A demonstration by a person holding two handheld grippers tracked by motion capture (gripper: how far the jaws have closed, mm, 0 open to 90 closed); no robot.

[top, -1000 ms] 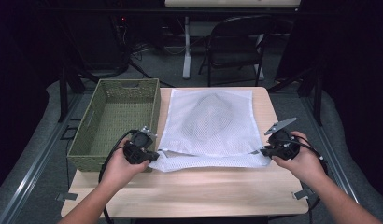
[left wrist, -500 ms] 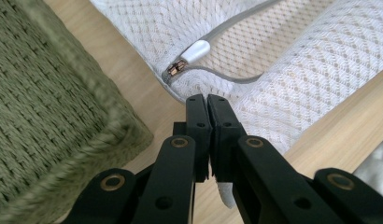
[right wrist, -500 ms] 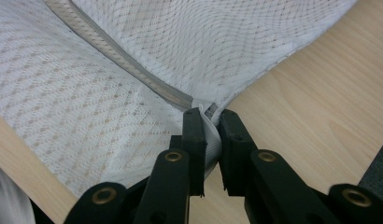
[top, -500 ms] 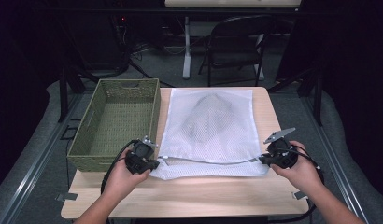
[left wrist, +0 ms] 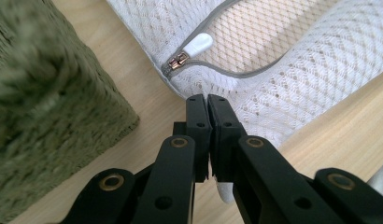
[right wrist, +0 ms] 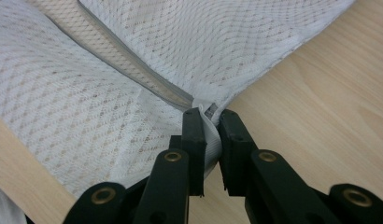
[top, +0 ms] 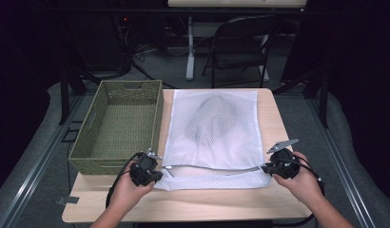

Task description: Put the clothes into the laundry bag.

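1. A white mesh bag (top: 212, 137) lies flat on the worktop (top: 274, 202), just right of a green basket (top: 119, 126); its near edge is held at both corners.
2. Something dark (top: 209, 116) shows through the mesh in the far half of the bag; what it is I cannot tell.
3. A grey zip (top: 214, 167) runs across the bag close to the near edge, and its white pull (left wrist: 199, 44) sits at the left end.
4. The left gripper (top: 155, 175) has its jaws pinched together on the bag's near left corner, right by the basket's front corner.
5. The right gripper (top: 265, 167) has its jaws clamped on a fold of mesh at the zip's right end, at the bag's near right corner.
6. Each gripper sits in a hand, low over the worktop, with the near edge of the bag stretched between them.
7. Beyond the worktop stands a dark folding chair (top: 243, 47).
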